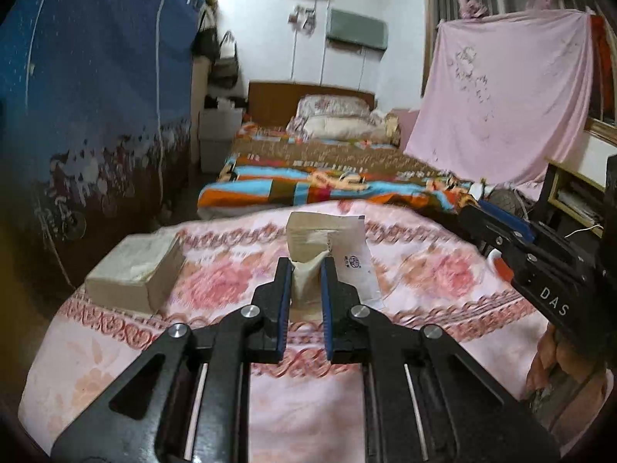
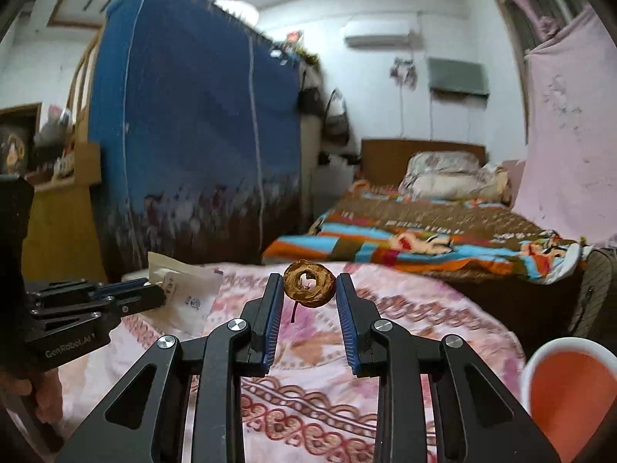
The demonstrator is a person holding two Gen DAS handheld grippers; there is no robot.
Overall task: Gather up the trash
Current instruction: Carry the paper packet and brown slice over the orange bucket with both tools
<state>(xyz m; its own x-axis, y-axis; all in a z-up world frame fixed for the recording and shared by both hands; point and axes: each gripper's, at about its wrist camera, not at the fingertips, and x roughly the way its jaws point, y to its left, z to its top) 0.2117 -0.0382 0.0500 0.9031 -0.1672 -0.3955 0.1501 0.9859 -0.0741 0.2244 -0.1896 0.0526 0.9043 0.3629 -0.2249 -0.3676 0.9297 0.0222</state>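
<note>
Above the pink floral bed (image 1: 405,254), the left tongs (image 1: 304,270) are clenched on a crumpled paper wrapper (image 1: 327,239), which stands up between the blue pads and fans out beyond their tips. To their left a tissue box (image 1: 135,274) lies on the bed. The right tongs (image 2: 308,289) grip a brown ring-shaped peel (image 2: 308,283) by its edges, held clear of the bedcover. Low to their right sits a white cup (image 2: 570,382) with an orange inside.
</note>
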